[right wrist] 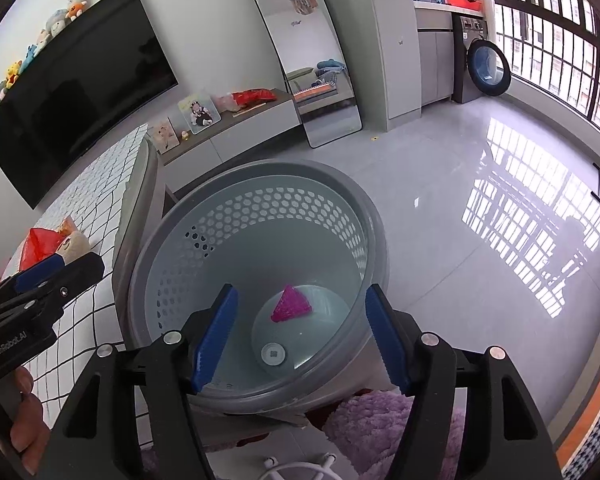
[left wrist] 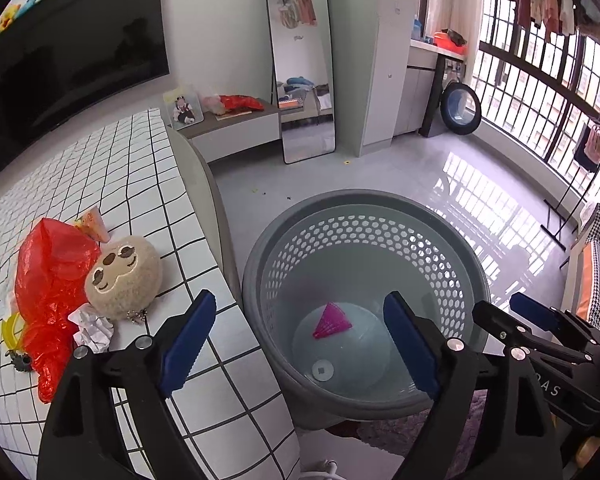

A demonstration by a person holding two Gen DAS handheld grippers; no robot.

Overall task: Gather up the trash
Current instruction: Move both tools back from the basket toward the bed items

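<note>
On the far left, the bed with its checked cover holds the rest of the trash: a red plastic bag, a crumpled white paper ball touching its lower edge, and a small orange wrapper behind. A round plush toy sits right against the bag and paper; it looks like a keeper, not litter, and it crowds any approach.

The left gripper hangs with its jaws released and nothing between them, straddling the bed's edge and the basket's rim. Just right of the bed stands the grey perforated basket, and at its bottom lies a pink netted scrap, already dropped in. The right gripper hovers over the basket mouth, jaws spread and empty too.

My guess is one piece has been delivered and the step in hand is going back for more. The next move calls for swinging the left gripper over the bed, probably to the paper ball, and pinching it without snagging the toy or dragging the bag.
</note>
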